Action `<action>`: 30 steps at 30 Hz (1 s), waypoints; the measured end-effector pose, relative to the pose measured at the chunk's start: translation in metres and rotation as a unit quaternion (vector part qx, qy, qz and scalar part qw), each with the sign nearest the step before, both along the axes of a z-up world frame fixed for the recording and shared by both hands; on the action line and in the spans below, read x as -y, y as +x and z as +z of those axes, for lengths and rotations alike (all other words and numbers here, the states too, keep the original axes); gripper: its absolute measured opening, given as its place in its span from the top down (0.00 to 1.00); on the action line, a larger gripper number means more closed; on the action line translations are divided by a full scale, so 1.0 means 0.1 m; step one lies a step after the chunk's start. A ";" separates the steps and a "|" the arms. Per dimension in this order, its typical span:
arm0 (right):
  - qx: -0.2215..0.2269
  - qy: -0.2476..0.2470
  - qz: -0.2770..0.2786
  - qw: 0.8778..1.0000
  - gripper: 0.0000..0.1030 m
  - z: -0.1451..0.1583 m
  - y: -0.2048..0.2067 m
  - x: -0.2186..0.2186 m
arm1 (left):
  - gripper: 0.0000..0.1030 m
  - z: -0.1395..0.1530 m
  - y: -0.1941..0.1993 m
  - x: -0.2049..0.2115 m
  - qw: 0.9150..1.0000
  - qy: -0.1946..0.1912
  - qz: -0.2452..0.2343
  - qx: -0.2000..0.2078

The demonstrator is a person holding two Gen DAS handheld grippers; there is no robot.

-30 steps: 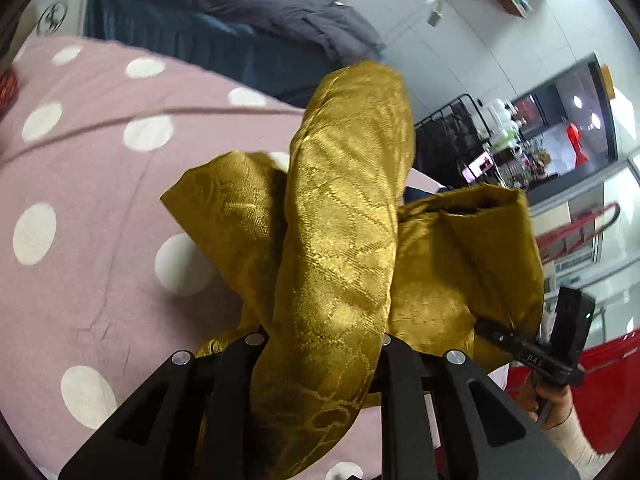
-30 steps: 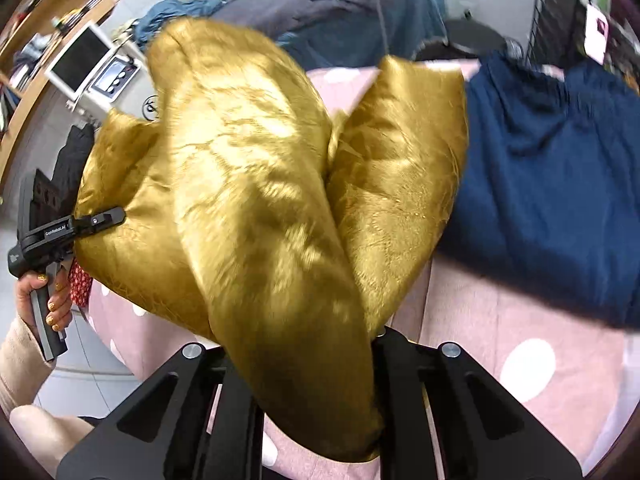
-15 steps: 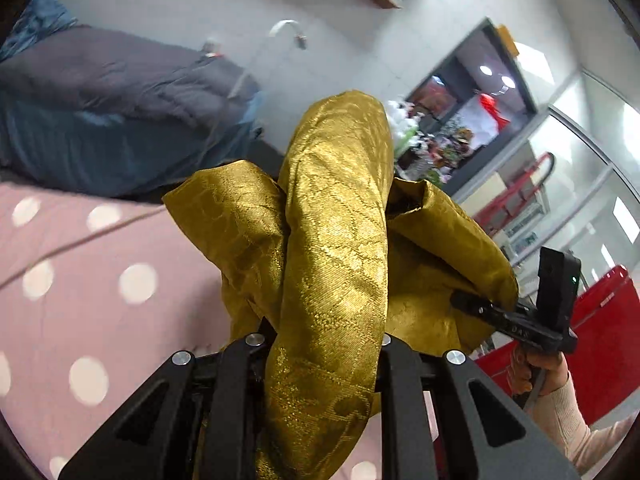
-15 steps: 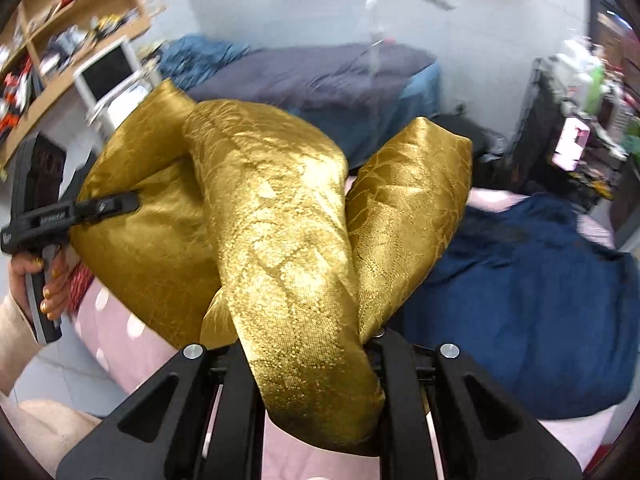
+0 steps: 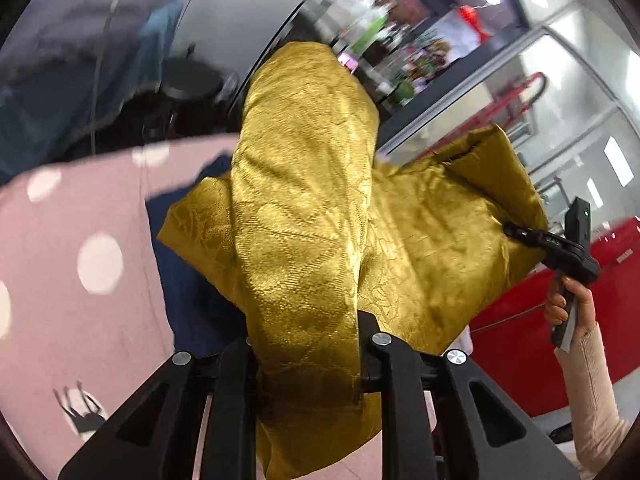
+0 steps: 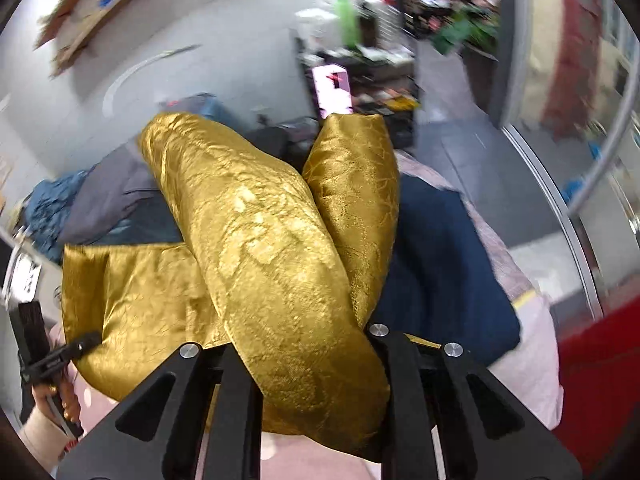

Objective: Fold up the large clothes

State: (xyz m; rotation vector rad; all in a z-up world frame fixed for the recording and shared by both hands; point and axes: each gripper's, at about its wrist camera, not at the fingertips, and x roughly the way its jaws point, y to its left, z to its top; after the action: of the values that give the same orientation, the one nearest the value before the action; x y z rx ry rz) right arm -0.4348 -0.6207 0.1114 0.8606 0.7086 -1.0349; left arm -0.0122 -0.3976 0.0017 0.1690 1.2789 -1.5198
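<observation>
While motion blur leaves no label legible, we list gold cloth point(image 5: 304, 216) clamped by left gripper point(image 5: 306, 364); right gripper point(image 6: 316, 364), jaws opening, pinches it too.

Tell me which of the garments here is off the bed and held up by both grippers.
The gold garment. It hangs between the left gripper and the right gripper, while the navy garment lies flat on the pink dotted bedcover.

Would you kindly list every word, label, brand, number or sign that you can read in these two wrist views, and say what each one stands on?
None can be read.
Other gripper's body: small marks, too small to read.
Red cabinet: faint pale lettering, blurred.
Pink-lit sign on the far rack: a dark and red figure, no legible text.
Shelf goods: smeared by motion.
Gold garment: woven pattern only, no writing.
</observation>
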 end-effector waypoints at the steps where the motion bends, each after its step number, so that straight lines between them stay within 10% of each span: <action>1: 0.016 0.023 -0.019 0.999 0.83 -0.14 -0.13 0.08 | 0.83 -0.17 -0.01 0.06 1.000 0.023 0.009 0.003; 5: 0.086 0.072 -0.104 0.988 0.75 -0.74 -0.57 0.30 | 0.76 -0.49 0.10 0.18 0.998 0.048 0.039 -0.011; 15: 0.096 0.055 -0.154 0.982 0.48 -1.12 -0.59 0.49 | 0.48 -0.73 0.17 0.43 0.994 0.096 0.054 0.011; 24: 0.107 0.011 -0.186 0.977 0.36 -0.92 -0.60 0.38 | 0.33 -0.50 0.39 0.16 0.990 0.099 0.102 -0.003; 30: 0.094 -0.066 -0.229 0.967 0.34 -0.43 -0.70 0.08 | 0.10 0.07 0.55 -0.21 0.979 0.062 0.142 0.130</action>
State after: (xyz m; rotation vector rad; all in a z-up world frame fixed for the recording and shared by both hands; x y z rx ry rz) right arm -0.5049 -0.6291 0.0684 1.0144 0.2771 -1.3722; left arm 0.0429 -0.3762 0.0088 0.2457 1.1329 -1.1345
